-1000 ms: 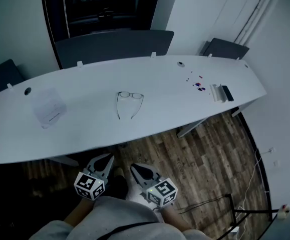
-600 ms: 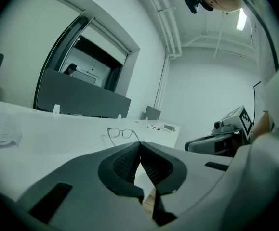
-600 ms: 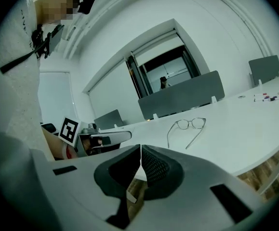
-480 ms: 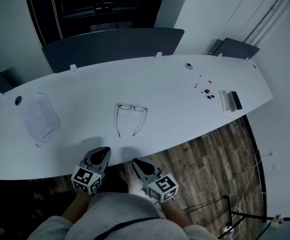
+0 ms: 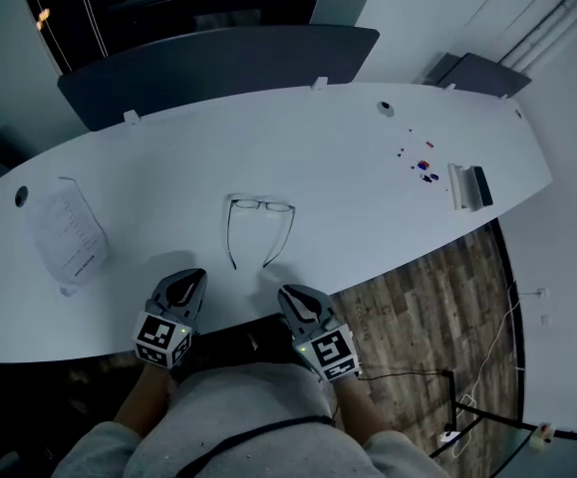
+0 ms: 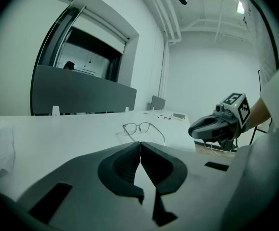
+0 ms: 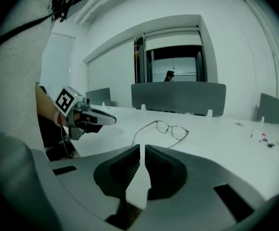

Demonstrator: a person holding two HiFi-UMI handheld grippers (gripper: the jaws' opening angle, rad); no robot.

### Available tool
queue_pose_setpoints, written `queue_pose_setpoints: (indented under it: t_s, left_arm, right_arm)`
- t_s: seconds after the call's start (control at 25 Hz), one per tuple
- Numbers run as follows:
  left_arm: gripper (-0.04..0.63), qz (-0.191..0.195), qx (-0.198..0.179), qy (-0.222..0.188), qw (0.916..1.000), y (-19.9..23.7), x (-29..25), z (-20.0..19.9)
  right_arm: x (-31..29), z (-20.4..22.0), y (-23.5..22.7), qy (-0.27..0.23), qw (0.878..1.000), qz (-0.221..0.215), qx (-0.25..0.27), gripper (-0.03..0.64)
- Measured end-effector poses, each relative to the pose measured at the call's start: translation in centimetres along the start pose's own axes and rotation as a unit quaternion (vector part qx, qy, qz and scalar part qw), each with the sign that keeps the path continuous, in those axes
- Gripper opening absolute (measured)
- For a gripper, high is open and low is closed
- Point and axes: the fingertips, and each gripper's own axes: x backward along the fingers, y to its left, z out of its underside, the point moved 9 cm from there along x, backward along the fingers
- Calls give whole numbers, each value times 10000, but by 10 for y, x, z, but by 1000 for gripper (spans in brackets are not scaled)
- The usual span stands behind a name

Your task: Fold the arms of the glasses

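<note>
A pair of thin-rimmed glasses (image 5: pixel 259 227) lies on the white table (image 5: pixel 328 157) with both arms spread out toward me; the glasses (image 6: pixel 141 129) also show in the left gripper view, and the glasses (image 7: pixel 166 128) in the right gripper view. My left gripper (image 5: pixel 187 285) is shut with nothing in it, at the table's near edge, below and left of the glasses. My right gripper (image 5: pixel 296 297) is shut and empty too, below and right of the arm tips. Neither touches the glasses. The left gripper (image 6: pixel 139 143) and right gripper (image 7: pixel 142 147) point along the tabletop toward them.
A printed paper sheet (image 5: pixel 63 232) lies at the table's left. Small coloured bits (image 5: pixel 423 167) and a white-and-black holder (image 5: pixel 466 186) sit at the far right. Grey chairs (image 5: pixel 208 63) stand behind the table. Wooden floor (image 5: pixel 437 317) lies to the right.
Both grippers came forward from over the floor to the table's near edge, closer to the glasses. Both stayed shut.
</note>
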Motion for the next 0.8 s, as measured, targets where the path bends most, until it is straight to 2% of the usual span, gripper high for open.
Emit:
queue_pose_setpoints:
  t_s: [0.12,0.2,0.24,0.32,0.4,0.48,0.56,0.68,0.8]
  left_arm:
    - [17,-119,24,52,9999,9,-5,3]
    - [17,-216,44,75,9997,15,-9,4]
    - [17,-276,62,87,9996,17,-11,5]
    - [17,-414,98,120,9990,22,-15,4]
    - [17,-555,138,162,9982,26,-21,3]
    - [17,-670,158,225,9974,30,-28,3]
    - [17,-778,165,306,9964,35,-36,2]
    - [17,-920,226,322,9950,38,-47,-3]
    - [17,-1011,265,306,9940,40,-57,-10]
  right_arm:
    - [-9,-4,-17,352,9941,-40,1028,30]
    - [-18,-7,-30,606,9834,-101,1705,160]
    - [-23,-8,-37,711,9758,-83,2065,160]
    - [-34,-8,-51,890,9529,51,2900,161]
    - [-45,-5,-64,1059,9199,162,3772,167]
    - [-58,-2,-74,1151,8896,158,4417,172]
    - [-71,2,-82,1185,8733,47,4725,175]
    - [-84,7,-91,1172,8652,-62,4875,175]
    - [-93,8,-98,1110,8576,16,5022,175]
